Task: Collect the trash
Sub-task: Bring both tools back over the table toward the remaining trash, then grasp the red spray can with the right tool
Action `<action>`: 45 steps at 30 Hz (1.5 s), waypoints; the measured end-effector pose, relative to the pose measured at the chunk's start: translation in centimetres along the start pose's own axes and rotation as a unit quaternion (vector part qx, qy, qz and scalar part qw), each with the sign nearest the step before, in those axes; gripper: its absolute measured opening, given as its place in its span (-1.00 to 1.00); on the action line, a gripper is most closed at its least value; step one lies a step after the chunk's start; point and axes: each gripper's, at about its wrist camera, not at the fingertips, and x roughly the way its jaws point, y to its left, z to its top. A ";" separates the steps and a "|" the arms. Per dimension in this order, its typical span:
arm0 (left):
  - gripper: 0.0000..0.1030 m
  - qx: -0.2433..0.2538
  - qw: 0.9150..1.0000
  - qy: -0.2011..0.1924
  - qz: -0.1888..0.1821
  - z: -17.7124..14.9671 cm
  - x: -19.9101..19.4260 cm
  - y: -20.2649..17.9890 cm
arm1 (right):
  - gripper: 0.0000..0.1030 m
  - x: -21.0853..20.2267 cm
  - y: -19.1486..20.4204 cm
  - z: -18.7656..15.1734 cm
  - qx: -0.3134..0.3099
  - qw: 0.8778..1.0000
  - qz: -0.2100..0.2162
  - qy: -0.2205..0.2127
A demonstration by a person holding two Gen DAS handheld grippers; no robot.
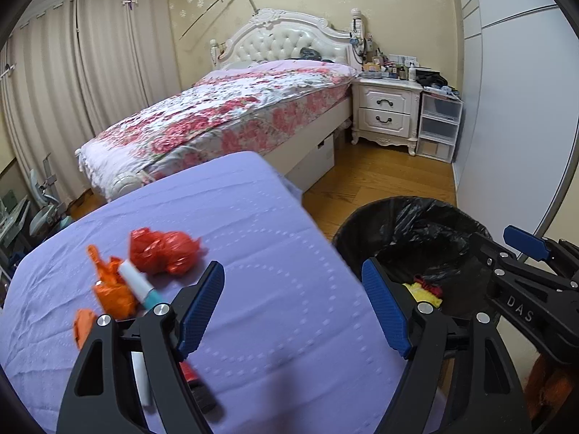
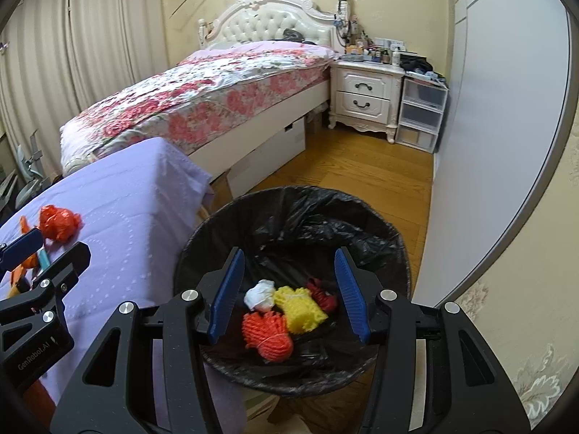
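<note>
A bin (image 2: pixel 362 224) lined with a black bag stands right of the purple-covered table (image 1: pixel 271 289). It holds a white wad (image 2: pixel 260 294), yellow foam net (image 2: pixel 300 307), orange net (image 2: pixel 267 336) and a red piece (image 2: pixel 324 294). My right gripper (image 2: pixel 289 296) is open and empty above the bin. My left gripper (image 1: pixel 293 307) is open and empty over the table's right part. On the table lie a red crumpled bag (image 1: pixel 163 253), orange scraps (image 1: pixel 112 289), a white and teal tube (image 1: pixel 139 285) and, under my left finger, a white stick (image 1: pixel 139 376) and a red and black item (image 1: pixel 197 383).
A bed (image 1: pixel 224 115) with a floral cover stands beyond the table. A white nightstand (image 1: pixel 387 112) and plastic drawers (image 1: pixel 438 126) stand at the far wall. A wardrobe (image 1: pixel 506 108) runs along the right. Wooden floor (image 2: pixel 354 166) lies between bed and bin.
</note>
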 end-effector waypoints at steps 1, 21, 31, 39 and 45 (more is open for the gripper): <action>0.48 -0.003 1.000 0.001 0.003 -0.2 -0.2 0.5 | -0.01 -0.2 0.4 -0.1 -0.003 1.000 0.005 0.001; 0.48 -0.114 0.986 0.035 0.117 -6.4 -3.8 14.9 | -0.01 -2.8 12.1 -2.1 -0.099 0.988 0.117 0.019; 0.48 -0.153 0.977 0.049 0.141 -8.9 -4.2 19.7 | -0.02 -3.2 18.4 -3.2 -0.158 0.974 0.160 0.029; 0.48 -0.163 0.976 0.053 0.131 -9.8 -4.1 20.6 | -0.07 -2.7 22.1 -3.9 -0.191 0.964 0.179 0.043; 0.48 -0.157 0.978 0.052 0.125 -9.7 -4.2 20.2 | -0.45 -2.1 23.3 -4.2 -0.200 0.961 0.183 0.055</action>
